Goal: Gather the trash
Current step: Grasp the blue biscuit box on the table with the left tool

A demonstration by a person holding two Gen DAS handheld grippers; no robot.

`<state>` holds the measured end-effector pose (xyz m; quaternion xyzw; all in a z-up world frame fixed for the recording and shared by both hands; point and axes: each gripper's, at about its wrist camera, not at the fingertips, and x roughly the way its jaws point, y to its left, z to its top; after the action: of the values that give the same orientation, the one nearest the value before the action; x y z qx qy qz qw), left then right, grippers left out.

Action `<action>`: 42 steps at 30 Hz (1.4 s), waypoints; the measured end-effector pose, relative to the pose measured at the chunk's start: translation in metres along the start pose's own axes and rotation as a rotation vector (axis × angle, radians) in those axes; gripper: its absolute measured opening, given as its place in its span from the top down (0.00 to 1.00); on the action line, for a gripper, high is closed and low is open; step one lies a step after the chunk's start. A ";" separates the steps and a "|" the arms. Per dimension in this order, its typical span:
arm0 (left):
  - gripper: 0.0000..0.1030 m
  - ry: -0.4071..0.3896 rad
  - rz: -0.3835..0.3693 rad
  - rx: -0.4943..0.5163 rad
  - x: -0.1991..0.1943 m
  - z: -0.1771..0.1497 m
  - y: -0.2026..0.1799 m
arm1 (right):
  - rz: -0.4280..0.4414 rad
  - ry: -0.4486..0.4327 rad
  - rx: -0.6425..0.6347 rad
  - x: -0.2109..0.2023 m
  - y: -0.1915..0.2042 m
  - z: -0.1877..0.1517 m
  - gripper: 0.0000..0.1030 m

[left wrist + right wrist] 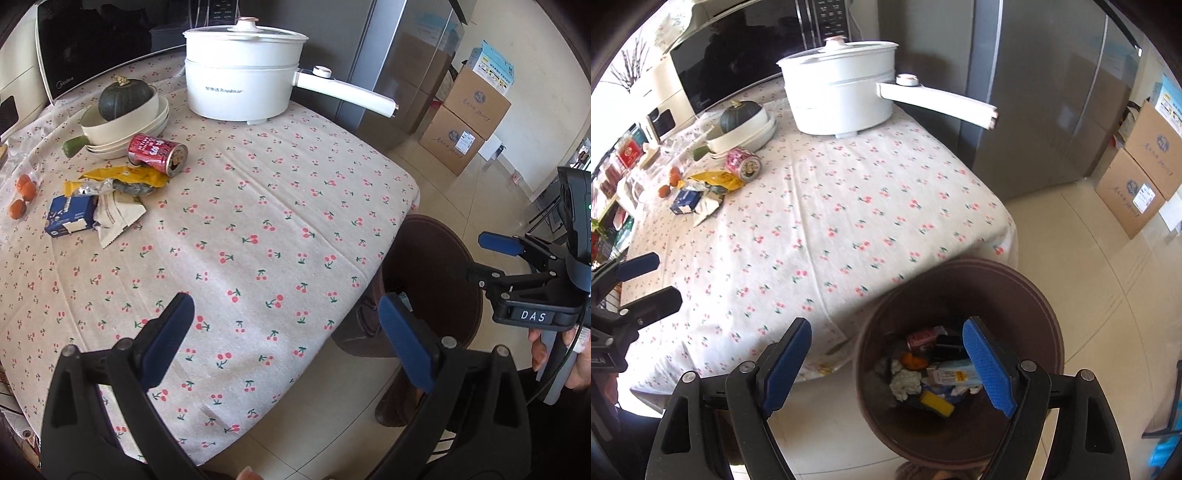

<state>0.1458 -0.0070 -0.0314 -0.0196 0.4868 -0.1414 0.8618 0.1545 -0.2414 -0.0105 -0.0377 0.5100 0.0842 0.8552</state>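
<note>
Trash lies at the far left of the cherry-print tablecloth [258, 229]: a red can [159, 153] on its side, a yellow wrapper [125, 177], a blue box [70, 218] and a beige wrapper [118, 218]. My left gripper [286, 339] hangs open and empty over the table's near edge. My right gripper [888, 365] is open and empty above a brown bin [960, 266] on the floor beside the table. The bin holds a red can [921, 338], crumpled tissue [905, 382], a yellow sponge [936, 402] and cartons. Each gripper shows in the other's view: the right [487, 260], the left [652, 282].
A white electric pot [240, 85] with a long handle stands at the back of the table. Stacked bowls [122, 125] holding a green squash sit behind the trash, with small oranges [24, 188] at the left edge. A microwave [92, 48], a grey fridge [1034, 92] and cardboard boxes [465, 125] surround the table.
</note>
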 end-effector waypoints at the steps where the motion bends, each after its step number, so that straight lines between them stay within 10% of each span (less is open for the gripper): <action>1: 0.03 -0.004 0.007 -0.016 -0.003 0.002 0.007 | 0.013 -0.007 -0.012 0.000 0.009 0.006 0.16; 19: 0.03 -0.170 0.208 -0.286 -0.063 0.006 0.146 | 0.034 -0.072 -0.055 0.029 0.081 0.056 0.15; 29: 0.03 -0.067 0.306 -0.242 -0.032 0.008 0.199 | 0.031 -0.015 -0.140 0.061 0.098 0.086 0.15; 42: 0.03 -0.059 0.201 -0.285 0.004 0.031 0.265 | 0.110 -0.087 -0.236 0.101 0.135 0.132 0.14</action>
<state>0.2335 0.2433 -0.0635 -0.0970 0.4758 0.0163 0.8741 0.2912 -0.0779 -0.0335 -0.1064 0.4603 0.1920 0.8602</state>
